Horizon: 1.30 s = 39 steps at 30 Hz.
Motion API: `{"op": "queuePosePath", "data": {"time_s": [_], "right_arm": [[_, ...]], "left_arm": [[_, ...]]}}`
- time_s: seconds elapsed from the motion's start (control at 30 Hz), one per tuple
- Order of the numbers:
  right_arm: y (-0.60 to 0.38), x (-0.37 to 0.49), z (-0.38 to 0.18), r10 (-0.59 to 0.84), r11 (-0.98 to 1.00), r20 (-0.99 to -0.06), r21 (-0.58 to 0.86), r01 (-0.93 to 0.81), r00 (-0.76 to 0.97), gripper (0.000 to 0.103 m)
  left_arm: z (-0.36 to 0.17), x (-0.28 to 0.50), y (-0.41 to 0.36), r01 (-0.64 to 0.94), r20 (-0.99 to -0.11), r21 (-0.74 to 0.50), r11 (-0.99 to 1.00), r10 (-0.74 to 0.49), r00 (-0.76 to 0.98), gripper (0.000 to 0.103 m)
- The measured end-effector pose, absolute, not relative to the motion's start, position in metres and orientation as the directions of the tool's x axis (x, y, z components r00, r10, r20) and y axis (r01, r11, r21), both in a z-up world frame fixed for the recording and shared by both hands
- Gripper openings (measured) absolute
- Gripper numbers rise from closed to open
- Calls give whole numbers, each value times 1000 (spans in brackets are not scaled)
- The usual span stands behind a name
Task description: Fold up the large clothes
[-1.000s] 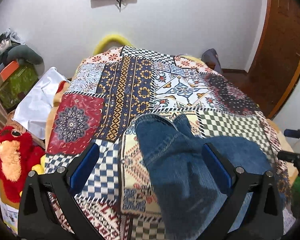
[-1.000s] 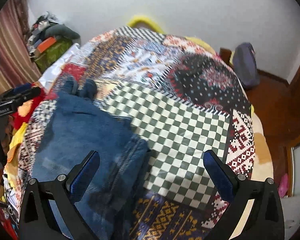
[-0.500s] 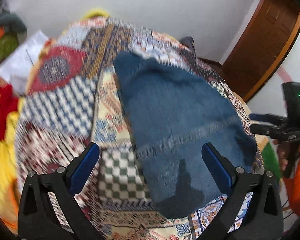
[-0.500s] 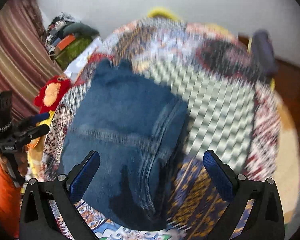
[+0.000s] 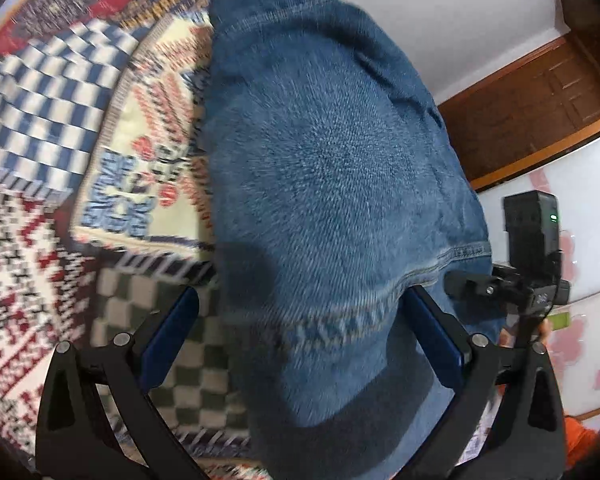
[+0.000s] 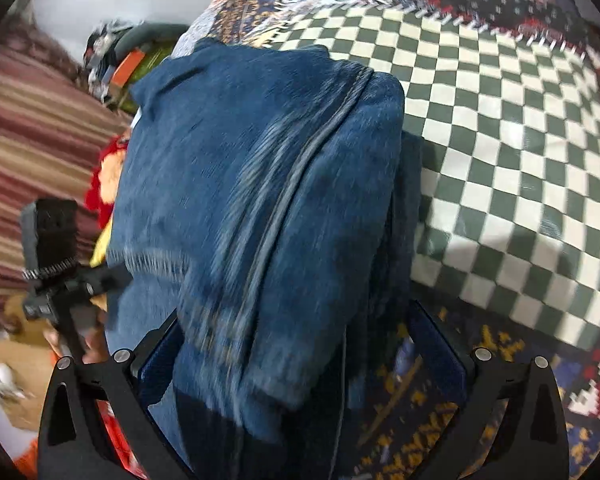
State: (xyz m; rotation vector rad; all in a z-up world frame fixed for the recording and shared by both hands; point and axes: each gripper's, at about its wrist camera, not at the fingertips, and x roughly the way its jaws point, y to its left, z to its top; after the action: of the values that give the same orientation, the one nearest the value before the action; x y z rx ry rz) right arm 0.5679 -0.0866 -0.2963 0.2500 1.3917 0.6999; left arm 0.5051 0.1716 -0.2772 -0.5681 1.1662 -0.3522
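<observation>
Left claw spread wide, blue pads either side of the folded jeans, gripping nothing. Right claw also wide apart, denim bulk between its fingers, no visible grip. Jeans lie folded on the bed's patchwork blanket, filling centre frame toward 12 o'clock; thick seam runs up the fold in right view. Green-checked patch at 2 o'clock of right view. Other claw's camera at 3 o'clock in left view. Wooden door beyond, at 2 o'clock.
</observation>
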Motion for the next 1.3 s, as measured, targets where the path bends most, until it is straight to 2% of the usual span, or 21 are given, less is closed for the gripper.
{"op": "queuePosePath", "data": {"time_s": [0.23,0.27,0.37,0.63,0.8,1.1,1.3], "right_arm": [[-71,575,-297,603,764,-797,565,-312,34,103],[-70,575,-296,609,761,-792,570,-308,38,103],[-72,573,-293,630,750,-775,593,-292,45,91],[-70,567,-265,604,768,-795,561,-309,57,60],[-61,548,-234,595,770,-798,536,-346,90,49],[-30,508,-170,643,726,-756,548,-416,127,46],[12,485,-143,657,698,-744,539,-471,123,46]], "left_arm": [[-277,521,163,-12,-725,-628,778,-580,373,103],[-276,523,161,-16,-719,-636,771,-585,375,100],[-272,526,154,-31,-732,-617,786,-559,390,96],[-251,514,155,-55,-730,-608,792,-531,431,67],[-216,492,149,-1,-752,-521,854,-459,473,63],[-143,440,186,29,-707,-476,879,-402,582,63],[-124,409,231,2,-692,-468,884,-368,622,63]]}}
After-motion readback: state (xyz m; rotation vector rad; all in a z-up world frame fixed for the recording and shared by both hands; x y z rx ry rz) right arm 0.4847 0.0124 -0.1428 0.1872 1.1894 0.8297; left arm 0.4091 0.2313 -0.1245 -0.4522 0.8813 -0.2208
